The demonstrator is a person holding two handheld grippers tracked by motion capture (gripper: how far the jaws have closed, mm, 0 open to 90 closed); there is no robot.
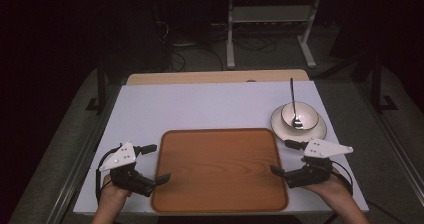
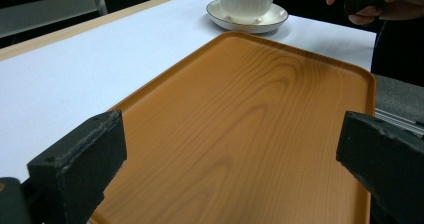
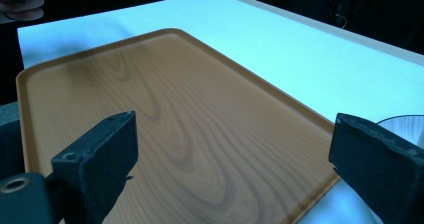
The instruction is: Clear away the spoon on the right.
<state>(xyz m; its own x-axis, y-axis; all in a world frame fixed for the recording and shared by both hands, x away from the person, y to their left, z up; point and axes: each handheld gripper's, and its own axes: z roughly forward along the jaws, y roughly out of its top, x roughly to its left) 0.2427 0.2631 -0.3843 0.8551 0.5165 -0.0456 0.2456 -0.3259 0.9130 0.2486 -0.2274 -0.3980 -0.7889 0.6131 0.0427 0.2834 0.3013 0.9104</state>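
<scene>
A brown wood-grain tray (image 1: 220,174) lies empty at the middle front of the white table. My left gripper (image 1: 161,162) stands open at the tray's left edge, its jaws wide apart and pointing inward over the rim. My right gripper (image 1: 280,157) is open too, mirrored at the tray's right edge. In the left gripper view the tray (image 2: 250,114) spreads out beyond the left gripper (image 2: 230,169), whose jaws grip nothing. The right gripper view has the tray (image 3: 175,109) lying past the right gripper (image 3: 235,169), whose pads touch nothing.
A white bowl (image 1: 300,115) with a spoon (image 1: 292,91) in it sits on a saucer (image 1: 315,132) at the right, just behind my right gripper. The table's far half is bare white board. A wooden strip (image 1: 215,77) edges the back.
</scene>
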